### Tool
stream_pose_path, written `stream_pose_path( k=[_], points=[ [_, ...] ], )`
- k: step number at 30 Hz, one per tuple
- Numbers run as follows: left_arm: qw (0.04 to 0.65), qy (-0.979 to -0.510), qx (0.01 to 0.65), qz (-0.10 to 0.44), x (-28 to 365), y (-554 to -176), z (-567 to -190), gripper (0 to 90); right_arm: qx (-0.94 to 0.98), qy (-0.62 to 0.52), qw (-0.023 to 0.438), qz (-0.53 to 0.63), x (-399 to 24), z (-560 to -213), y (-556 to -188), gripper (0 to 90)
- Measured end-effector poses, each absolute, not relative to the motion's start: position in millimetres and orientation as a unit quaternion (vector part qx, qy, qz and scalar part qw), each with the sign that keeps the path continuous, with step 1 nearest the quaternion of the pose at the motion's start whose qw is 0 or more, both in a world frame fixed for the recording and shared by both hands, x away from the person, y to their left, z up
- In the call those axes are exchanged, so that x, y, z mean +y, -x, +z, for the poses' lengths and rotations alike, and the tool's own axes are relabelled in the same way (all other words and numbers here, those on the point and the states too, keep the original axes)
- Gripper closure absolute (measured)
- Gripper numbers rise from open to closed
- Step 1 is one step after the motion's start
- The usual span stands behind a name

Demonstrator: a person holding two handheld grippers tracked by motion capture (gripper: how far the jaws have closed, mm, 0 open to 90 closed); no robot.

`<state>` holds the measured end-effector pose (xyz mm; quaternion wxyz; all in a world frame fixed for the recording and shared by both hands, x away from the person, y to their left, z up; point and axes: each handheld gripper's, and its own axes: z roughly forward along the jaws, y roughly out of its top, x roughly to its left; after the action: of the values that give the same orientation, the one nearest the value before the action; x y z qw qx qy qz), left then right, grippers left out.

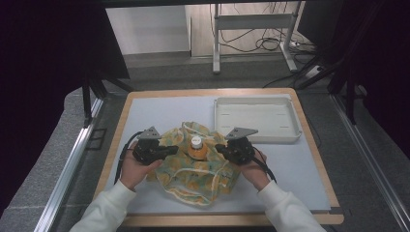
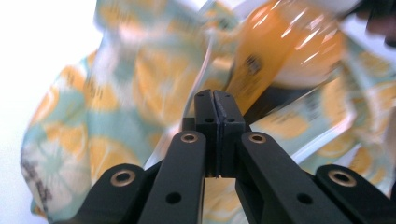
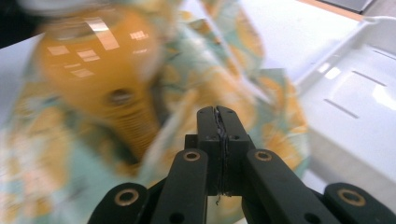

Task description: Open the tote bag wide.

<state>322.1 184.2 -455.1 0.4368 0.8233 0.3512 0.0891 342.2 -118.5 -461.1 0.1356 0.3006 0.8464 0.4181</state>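
Both sets of fingers are pressed together, pad on pad, each pinching the rim of the cloth bag (image 1: 193,164). The left gripper (image 1: 170,151) has the bag's left edge; the left gripper view shows a thin fold of printed fabric caught at the fingers (image 2: 205,112). The right gripper (image 1: 221,149) has the right edge; in the right gripper view the fingers (image 3: 229,123) close on a sliver of cloth.

The orange bottle (image 1: 196,148), white cap up, stands between the two sets of fingers, just beyond both tips, inside the bag mouth. Blurred in both gripper views, close ahead: up and right of the left fingers (image 2: 289,46), up and left of the right fingers (image 3: 98,65). Cannot tell whether the fingers touch the bottle.

The bag is orange-slice print on teal, slumped on the bench (image 1: 145,116), most of its body on the near side of the fingers, towards the person.

The white tray (image 1: 256,118) is beyond and to the right of the right fingers, near but apart from the bag; its rim shows at the right in the right gripper view (image 3: 345,42).

There is open bench left of the left fingers and beyond them to the far edge, and more right of the right fingers, nearside of the tray. The near bench edge is just behind the person's sleeves. Off the bench, a metal rail (image 1: 67,169) lies left and a desk frame with cables (image 1: 251,29) far beyond.
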Motion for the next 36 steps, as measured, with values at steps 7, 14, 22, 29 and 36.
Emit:
stream_pose_path(
  k=[7,14,22,29,36],
  points=[
    [0.392,-0.836,0.380,0.052,165.7,-358.4,-481.1,90.0,0.874,-0.278,0.110,0.383,-104.5,-482.6,-320.8,88.4],
    [0.377,-0.834,0.402,0.038,164.2,-383.0,-505.8,90.0,0.885,-0.278,0.088,0.362,-100.6,-500.6,-318.5,88.8],
    [0.363,-0.831,0.419,0.036,162.3,-398.9,-522.4,90.0,0.905,-0.241,0.055,0.345,-98.7,-512.5,-295.1,89.1],
    [0.368,-0.828,0.423,0.020,163.4,-404.4,-526.8,90.0,0.914,-0.226,0.036,0.336,-100.2,-520.0,-279.7,89.1],
    [0.383,-0.844,0.374,0.034,162.8,-372.2,-498.5,90.0,0.879,-0.269,0.075,0.388,-114.8,-486.0,-316.0,89.0]
  ],
)
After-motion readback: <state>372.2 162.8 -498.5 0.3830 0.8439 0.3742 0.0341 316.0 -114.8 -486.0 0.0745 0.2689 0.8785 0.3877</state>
